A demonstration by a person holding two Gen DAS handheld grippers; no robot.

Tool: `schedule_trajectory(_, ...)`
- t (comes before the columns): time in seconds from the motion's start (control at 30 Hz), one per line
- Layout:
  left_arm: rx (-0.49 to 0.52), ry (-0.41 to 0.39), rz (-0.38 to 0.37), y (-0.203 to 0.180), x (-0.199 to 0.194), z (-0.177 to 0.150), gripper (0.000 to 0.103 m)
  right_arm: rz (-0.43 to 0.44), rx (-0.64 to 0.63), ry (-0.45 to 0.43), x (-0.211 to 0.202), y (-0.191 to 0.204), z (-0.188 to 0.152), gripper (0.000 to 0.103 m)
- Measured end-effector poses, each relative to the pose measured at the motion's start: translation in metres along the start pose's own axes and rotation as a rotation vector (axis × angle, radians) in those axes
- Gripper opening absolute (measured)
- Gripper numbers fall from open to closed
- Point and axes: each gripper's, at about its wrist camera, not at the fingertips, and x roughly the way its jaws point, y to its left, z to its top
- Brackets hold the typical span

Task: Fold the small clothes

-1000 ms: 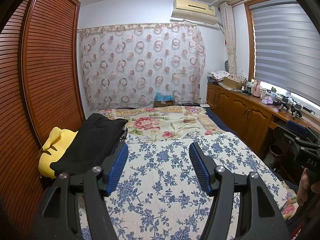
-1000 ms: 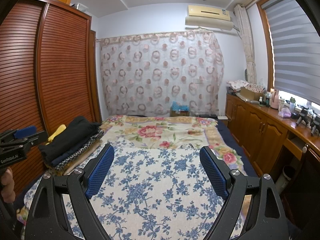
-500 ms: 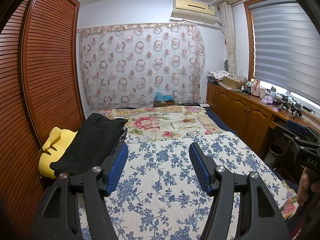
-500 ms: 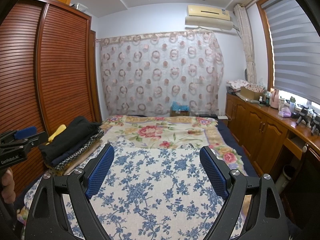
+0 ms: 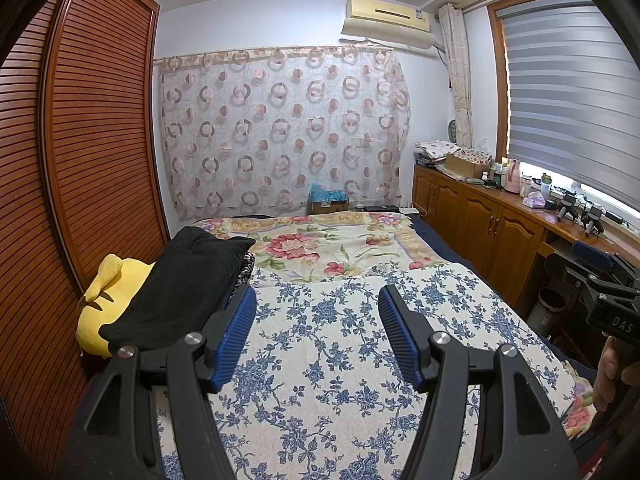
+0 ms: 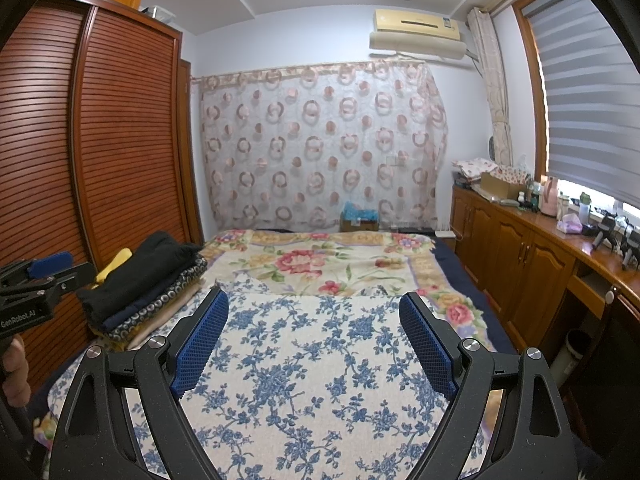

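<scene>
Two empty, wide-open tongs above floral bed; folded clothes stack alongside.

Left gripper: matt black plastic frame, blue ribbed rubbery pads, shiny metal screw heads. Right gripper: same build, pads knurled. Bedspread: woven cloth, blue floral print, matt. Folded clothes stack: soft cloth, top piece matt black. Yellow plush: fuzzy. Wardrobe: slatted wood, satin sheen. Cabinets: glossy varnished wood. Curtain: sheer cloth.
</scene>
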Motion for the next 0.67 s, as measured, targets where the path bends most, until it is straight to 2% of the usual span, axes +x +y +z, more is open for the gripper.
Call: schedule_trajectory(0.67, -0.001, 0.001, -0.001, -0.0001, 0.0000, 0.0008, 0.064, 0.000, 0.001, 0.000, 0.0003, 0.0005, -0.0004, 0.089)
